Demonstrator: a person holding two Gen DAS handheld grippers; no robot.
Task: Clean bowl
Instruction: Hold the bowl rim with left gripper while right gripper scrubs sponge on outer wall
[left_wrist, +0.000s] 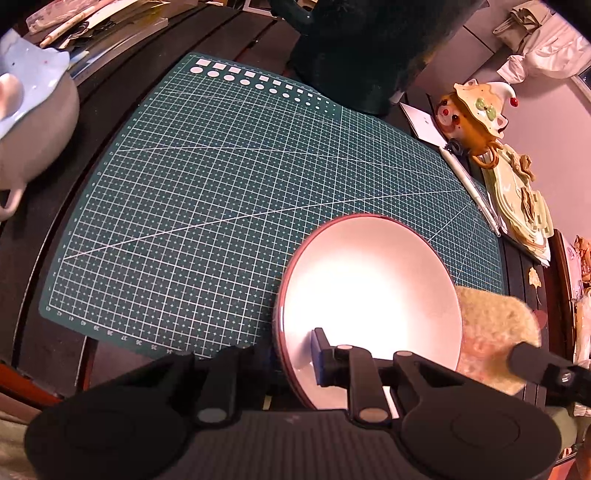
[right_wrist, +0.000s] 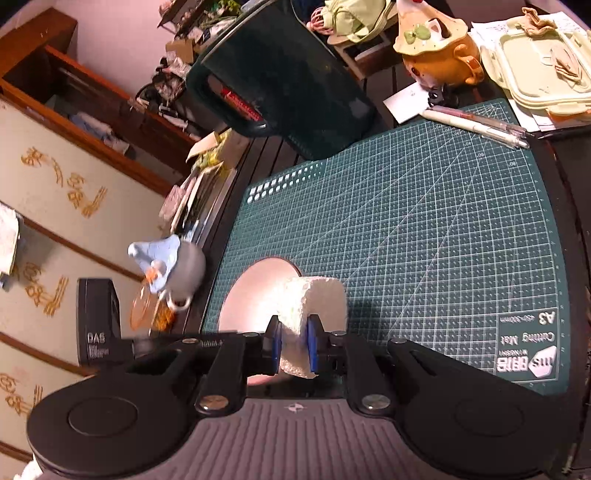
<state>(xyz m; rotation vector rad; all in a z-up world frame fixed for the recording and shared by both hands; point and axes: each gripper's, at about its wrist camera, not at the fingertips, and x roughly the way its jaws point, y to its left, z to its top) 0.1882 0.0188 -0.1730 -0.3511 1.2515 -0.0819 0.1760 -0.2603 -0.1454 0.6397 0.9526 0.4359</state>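
Note:
A white bowl (left_wrist: 369, 291) with a dark red rim is tilted on edge above the green cutting mat (left_wrist: 221, 192). My left gripper (left_wrist: 295, 354) is shut on its near rim. A pale sponge (left_wrist: 495, 332) sits against the bowl's right rim, held by my right gripper's black finger (left_wrist: 532, 360). In the right wrist view my right gripper (right_wrist: 293, 349) is shut on the white sponge (right_wrist: 314, 306), which presses on the bowl (right_wrist: 255, 291).
A grey mug with a blue lid (left_wrist: 33, 122) stands left of the mat. A dark green container (left_wrist: 351, 55) stands behind it. An orange figurine teapot (left_wrist: 472, 114), pens (left_wrist: 472, 192) and stacked lidded boxes (left_wrist: 524, 210) crowd the right side.

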